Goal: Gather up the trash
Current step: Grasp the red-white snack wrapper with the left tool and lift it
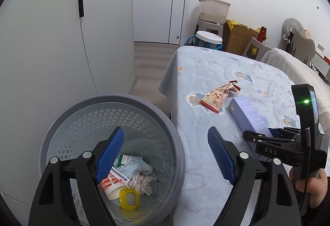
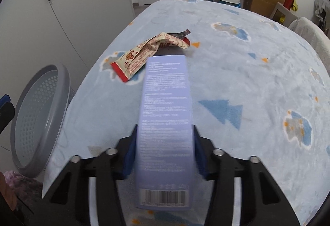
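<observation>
Clamped between the right gripper pads, a lavender carton sits just above the blue blanket-covered tabletop, its far end beside a crumpled snack wrapper. Left gripper hangs wide apart, empty, over the grey perforated wastebasket holding trash.

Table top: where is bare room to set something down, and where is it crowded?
Bare blanket spreads right of the purple box and beyond the snack wrapper to the far edge. It is crowded where wrapper and box meet, with the right claw shut on the box. The bin floor is littered.
</observation>
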